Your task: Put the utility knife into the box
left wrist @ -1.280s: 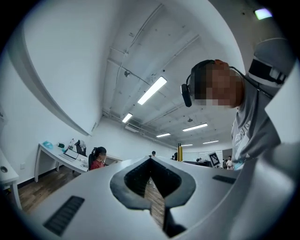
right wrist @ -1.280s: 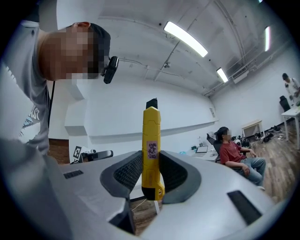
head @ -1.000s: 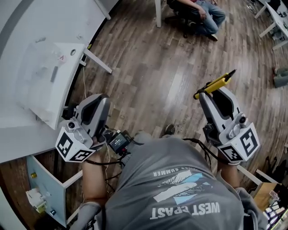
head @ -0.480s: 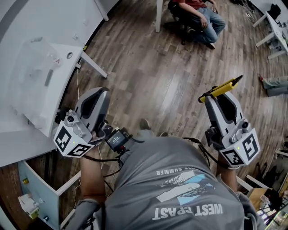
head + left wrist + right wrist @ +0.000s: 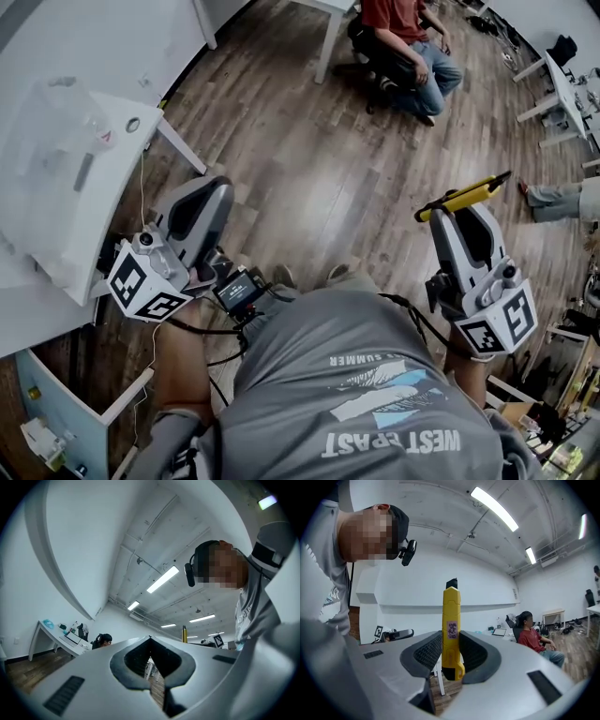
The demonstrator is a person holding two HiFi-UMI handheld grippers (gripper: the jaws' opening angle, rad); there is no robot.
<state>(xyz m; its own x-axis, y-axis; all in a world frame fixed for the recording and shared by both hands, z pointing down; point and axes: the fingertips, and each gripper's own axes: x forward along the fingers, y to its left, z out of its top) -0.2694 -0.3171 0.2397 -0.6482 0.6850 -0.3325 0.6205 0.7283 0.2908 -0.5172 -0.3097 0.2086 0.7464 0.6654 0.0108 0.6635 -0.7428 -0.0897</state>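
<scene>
Closest in, the person's grey T-shirt (image 5: 375,394) fills the bottom of the head view, with one small black device (image 5: 239,291) trailing cables at the waist. There are two grippers, one in each hand, and each carries one marker cube: the left cube (image 5: 141,286) and the right cube (image 5: 497,323).

The left gripper (image 5: 208,187) has its jaws pressed together with nothing between them; its own view (image 5: 150,641) shows the two dark pads meeting at the tip.

The right gripper (image 5: 452,212) is clamped on the one utility knife (image 5: 464,197). In the right gripper view (image 5: 450,644) the knife (image 5: 451,620) stands squeezed between the two ribbed pads, yellow with a black tip and one small label on its body, and most of its length sticks out beyond the jaws. From above it lies tilted across the gripper's tip, over the wooden floor (image 5: 309,169).

To the left sits one white table (image 5: 23,305), just beside the left gripper. On it rests one clear box (image 5: 47,187). The knife is well apart from the box, on the opposite side of the person.

Farther off, one person in a red top (image 5: 412,47) sits on a chair, also visible in the right gripper view (image 5: 534,639). At the right edge shows one leg of another person (image 5: 553,197).
</scene>
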